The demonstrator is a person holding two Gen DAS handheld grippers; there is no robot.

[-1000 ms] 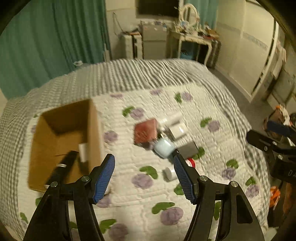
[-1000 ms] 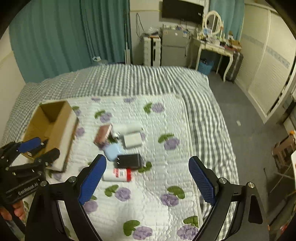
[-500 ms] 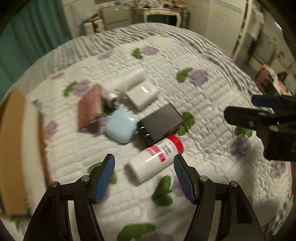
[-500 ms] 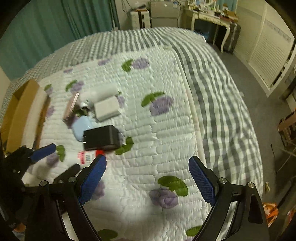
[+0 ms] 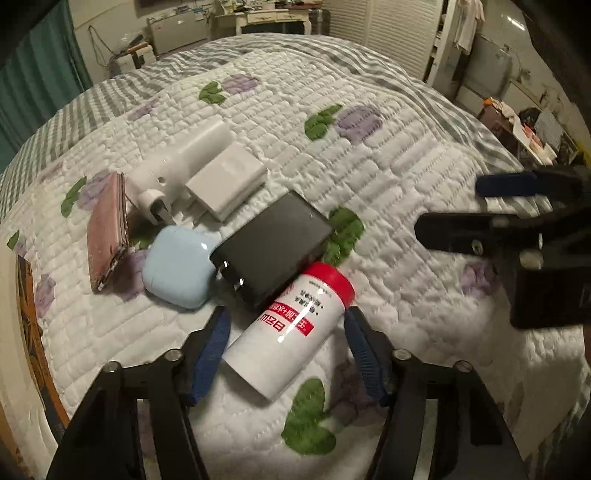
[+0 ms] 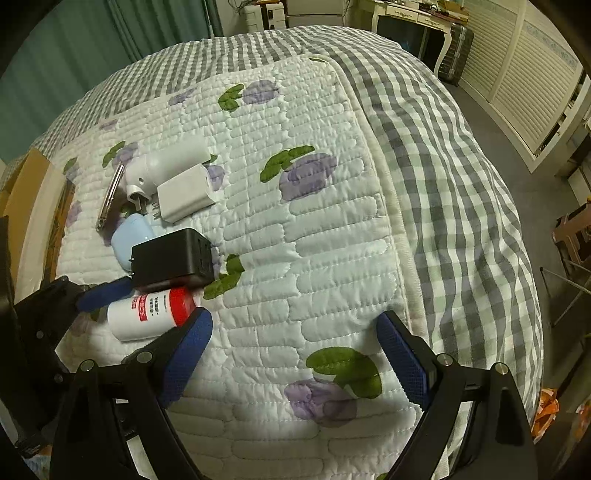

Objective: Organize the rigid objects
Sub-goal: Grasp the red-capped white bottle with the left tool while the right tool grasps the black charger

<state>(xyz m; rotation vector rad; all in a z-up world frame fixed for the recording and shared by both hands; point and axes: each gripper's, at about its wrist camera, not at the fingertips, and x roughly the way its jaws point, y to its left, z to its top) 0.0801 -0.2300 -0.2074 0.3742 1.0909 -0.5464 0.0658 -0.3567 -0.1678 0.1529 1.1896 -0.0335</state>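
Left wrist view: white bottle (image 5: 291, 332) lying between spread left claw (image 5: 288, 354) fingers; right claw (image 6: 295, 347) agape

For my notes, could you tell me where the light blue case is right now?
The light blue case lies on the quilt, between the pink phone on its left and the black charger on its right.

The bottle (image 5: 291, 328) carries a red label band with white characters and small print beside it, none of it clear enough to read.

Teal curtains (image 6: 74, 55); white dresser (image 5: 273, 16); louvred doors (image 6: 517, 74).
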